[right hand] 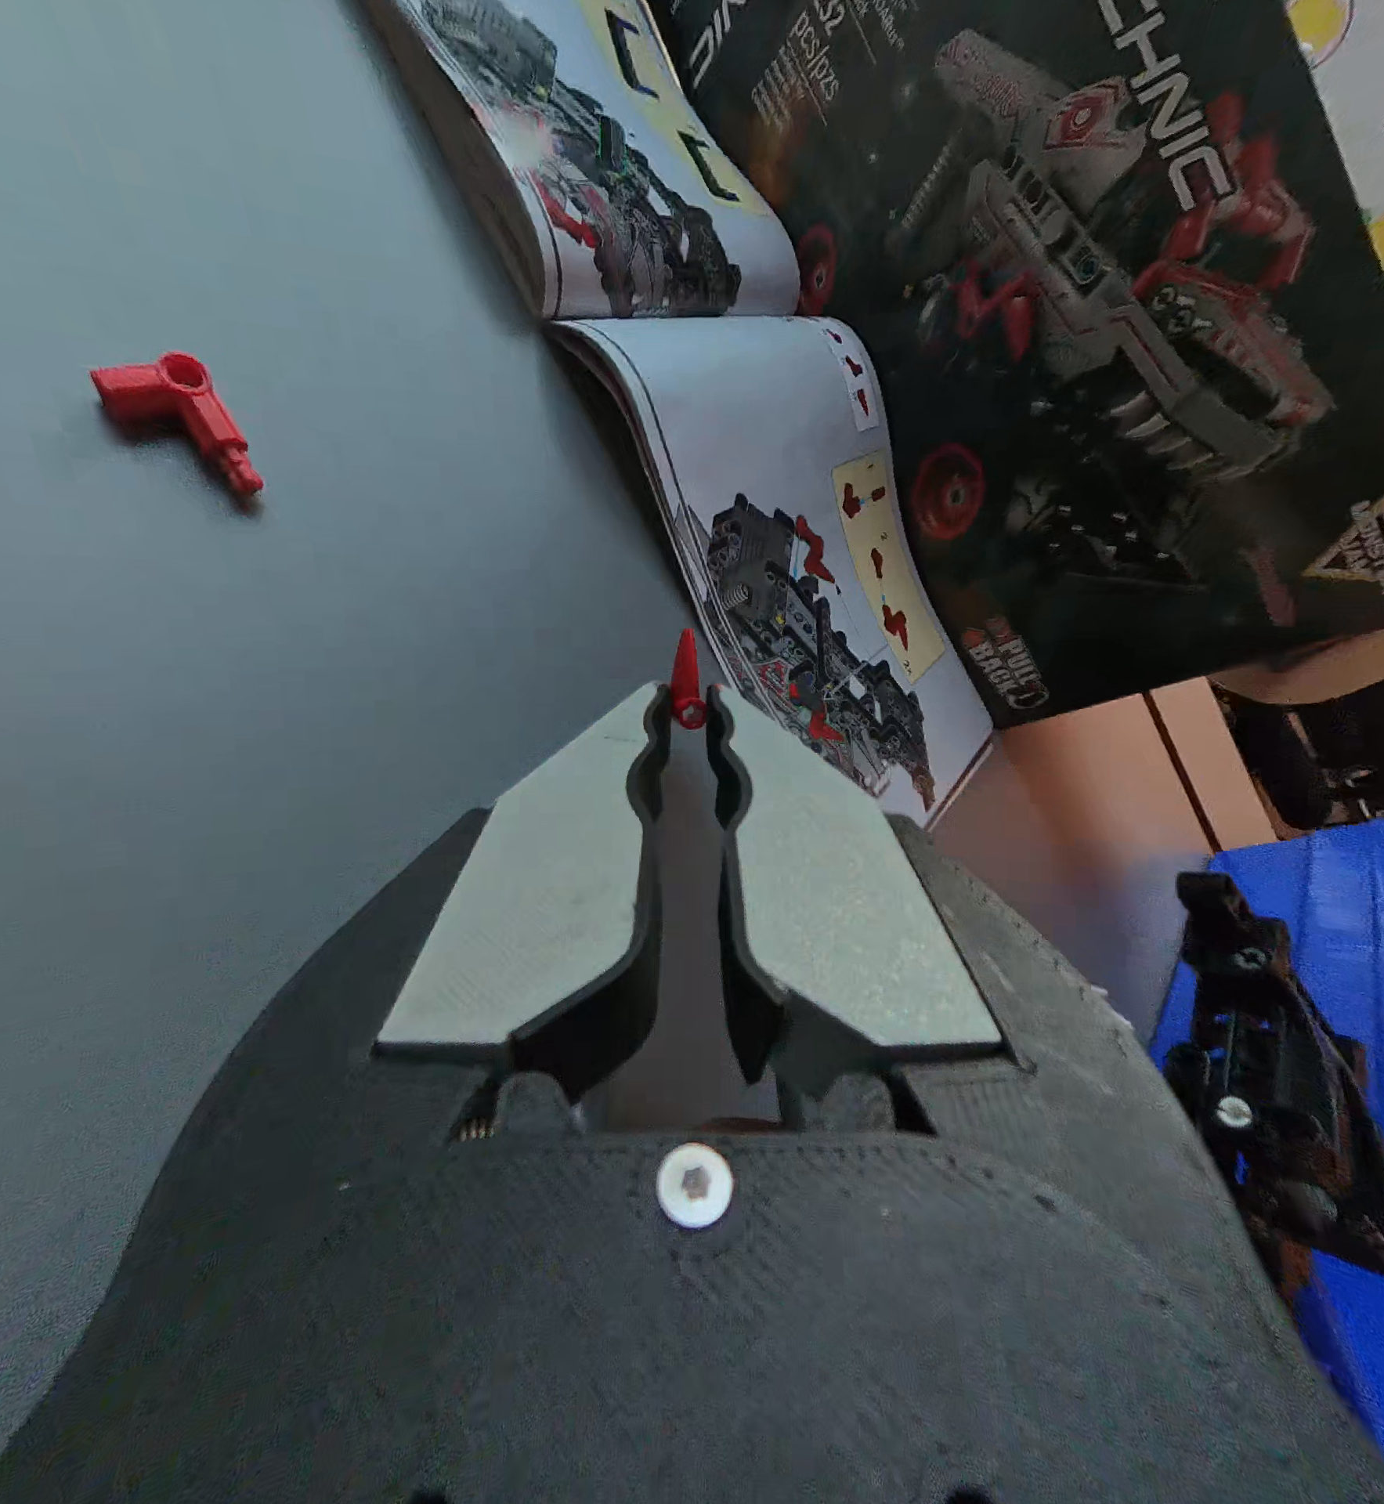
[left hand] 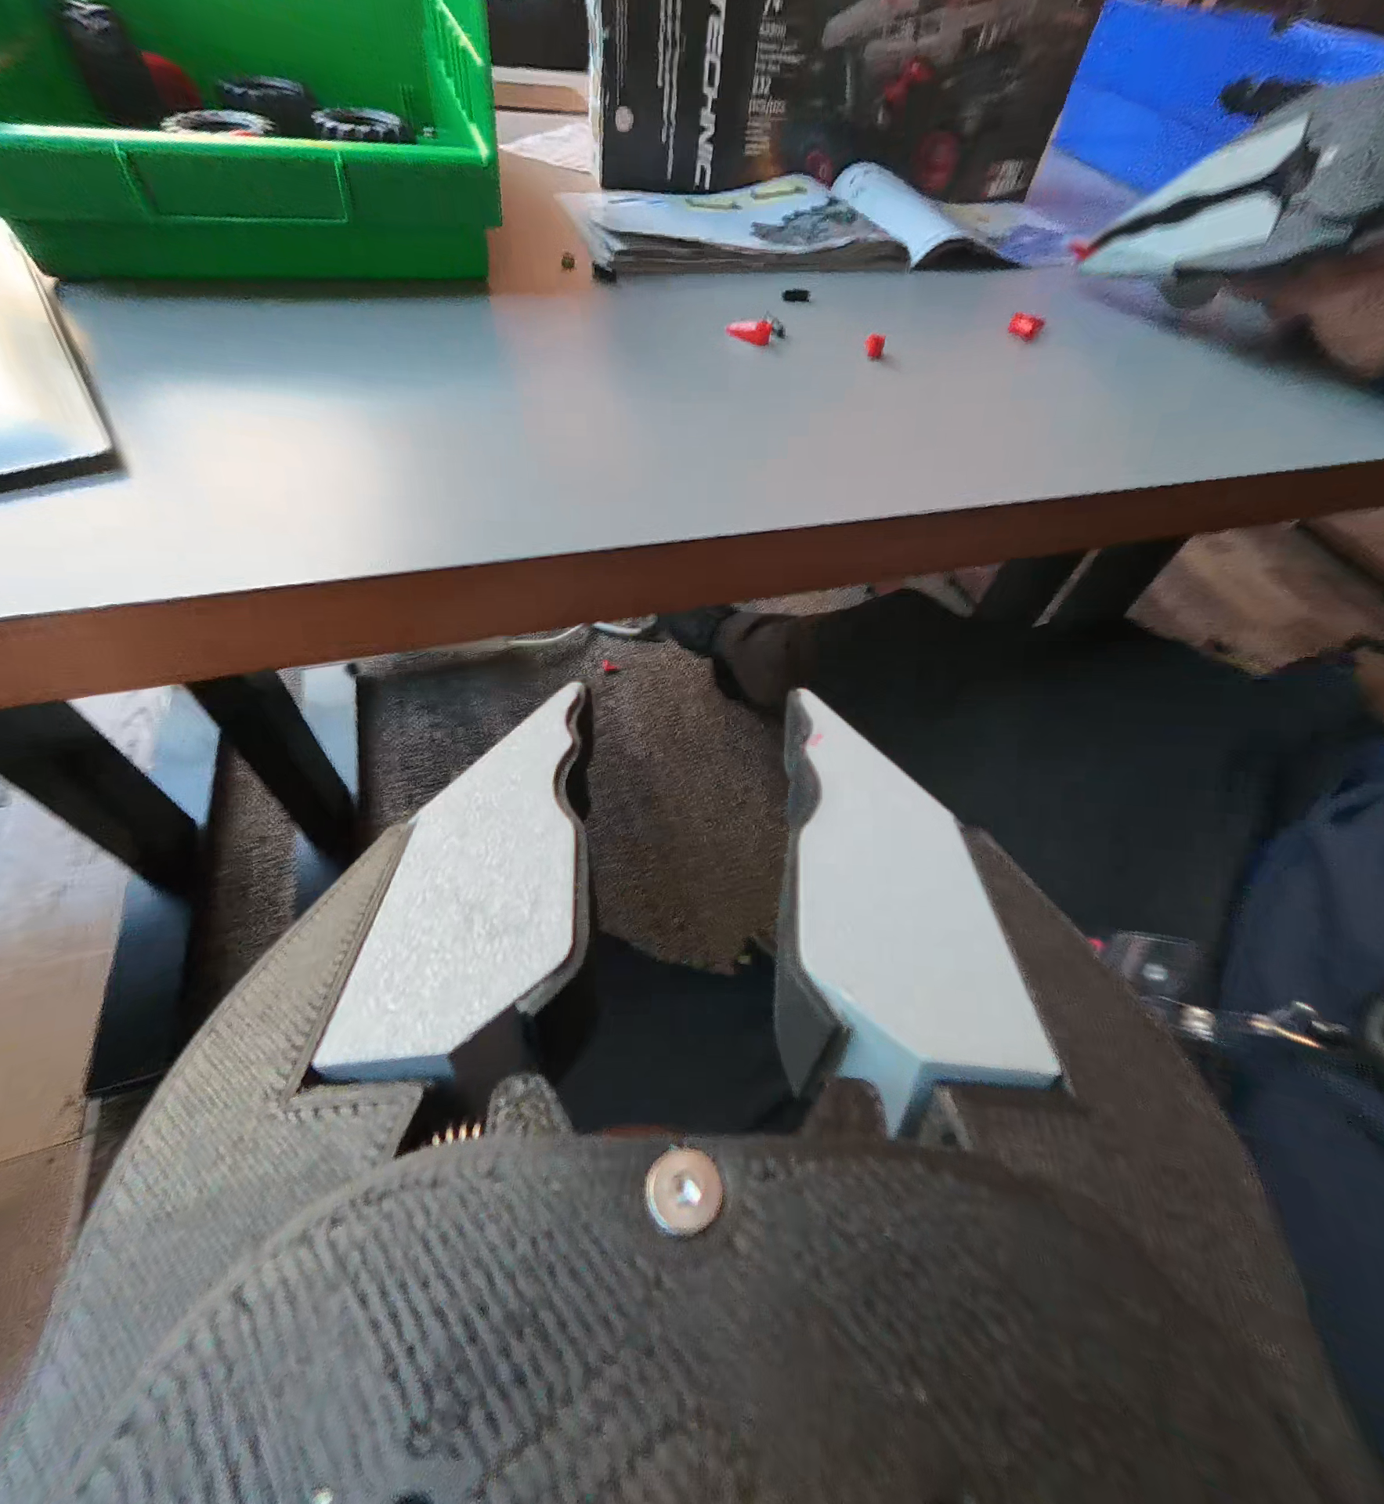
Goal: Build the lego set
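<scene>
Over the grey table (left hand: 509,423) (carpet below), right gripper (right hand: 688,700) pinches a red piece (right hand: 684,663); left gripper (left hand: 684,716) spread.

Green bin (left hand: 216,187) cropped; right tool (left hand: 1209,220) blurred.

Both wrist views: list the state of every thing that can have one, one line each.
Left gripper: open, empty, below the table edge.
Right gripper: shut on small red pointed piece.
Instruction booklet: lying open.
Green bin: open-topped, holds black tyres.
Red angled connector: loose on the table.
</scene>
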